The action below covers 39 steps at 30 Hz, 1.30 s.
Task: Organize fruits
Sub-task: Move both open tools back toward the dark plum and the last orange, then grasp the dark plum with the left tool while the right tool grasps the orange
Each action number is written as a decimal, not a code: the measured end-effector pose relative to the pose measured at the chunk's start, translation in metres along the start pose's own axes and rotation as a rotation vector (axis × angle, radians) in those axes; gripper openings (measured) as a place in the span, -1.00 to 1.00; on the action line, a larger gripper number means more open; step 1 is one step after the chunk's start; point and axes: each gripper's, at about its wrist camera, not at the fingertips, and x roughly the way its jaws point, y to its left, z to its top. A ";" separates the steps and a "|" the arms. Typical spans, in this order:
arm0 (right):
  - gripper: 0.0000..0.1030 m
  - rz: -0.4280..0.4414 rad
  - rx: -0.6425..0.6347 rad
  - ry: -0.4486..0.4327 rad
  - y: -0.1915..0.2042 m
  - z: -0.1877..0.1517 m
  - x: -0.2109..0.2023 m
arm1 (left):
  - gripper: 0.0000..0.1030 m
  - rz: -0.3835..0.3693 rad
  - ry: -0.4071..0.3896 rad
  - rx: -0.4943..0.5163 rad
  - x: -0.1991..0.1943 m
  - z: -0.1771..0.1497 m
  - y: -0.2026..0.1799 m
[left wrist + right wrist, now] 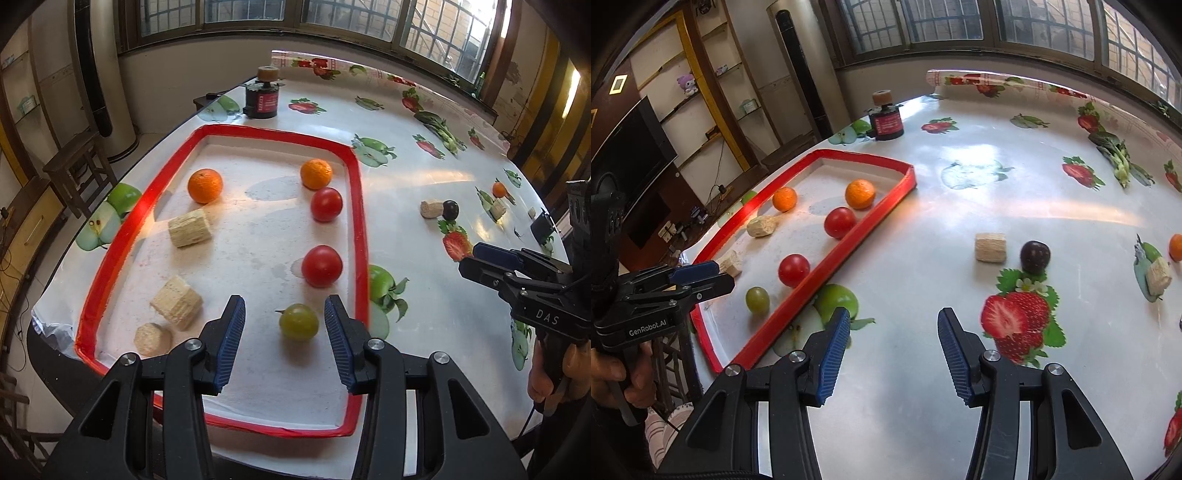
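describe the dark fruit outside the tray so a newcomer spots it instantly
Start at the red-rimmed tray, then look right across the fruit-print tablecloth. Just above the big printed strawberry sits a dark plum, beside a pale corn piece. It is the only near-black fruit.

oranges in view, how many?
3. Two inside the red-rimmed tray: far-left orange and far-right orange. Third orange sits on the table far right, outside it.

Left wrist camera looks steeply down, close over the red-rimmed tray, right wrist camera looks down over the bare worktop beside it; both share tray and worktop.
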 end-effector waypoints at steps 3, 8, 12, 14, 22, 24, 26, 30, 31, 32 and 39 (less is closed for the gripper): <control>0.00 -0.026 0.034 -0.008 -0.020 -0.005 -0.009 | -0.17 -0.025 0.002 0.024 0.002 0.003 -0.016; 0.00 -0.070 0.089 -0.020 -0.053 -0.013 -0.023 | -0.17 -0.068 0.002 0.068 0.006 0.011 -0.047; 0.00 -0.103 0.124 -0.028 -0.077 -0.019 -0.033 | -0.17 -0.103 0.003 0.103 0.009 0.017 -0.073; 0.00 -0.118 0.141 -0.031 -0.088 -0.022 -0.038 | -0.17 -0.124 0.007 0.121 0.012 0.019 -0.086; 0.00 -0.172 0.198 -0.035 -0.132 -0.031 -0.050 | -0.17 -0.176 0.036 0.183 0.029 0.027 -0.134; 0.00 -0.186 0.210 -0.035 -0.143 -0.032 -0.052 | -0.17 -0.188 0.041 0.192 0.033 0.030 -0.142; 0.00 -0.200 0.223 -0.036 -0.154 -0.032 -0.054 | -0.17 -0.200 0.047 0.195 0.039 0.034 -0.149; 0.01 -0.220 0.243 -0.041 -0.172 -0.030 -0.057 | -0.17 -0.210 0.059 0.195 0.051 0.043 -0.158; 0.01 -0.224 0.247 -0.042 -0.176 -0.030 -0.057 | -0.18 -0.209 0.063 0.192 0.054 0.045 -0.159; 0.01 -0.228 0.250 -0.043 -0.179 -0.029 -0.057 | -0.17 -0.210 0.068 0.188 0.057 0.047 -0.159; 0.01 -0.261 0.259 -0.050 -0.203 -0.020 -0.057 | -0.18 -0.221 0.072 0.191 0.072 0.065 -0.169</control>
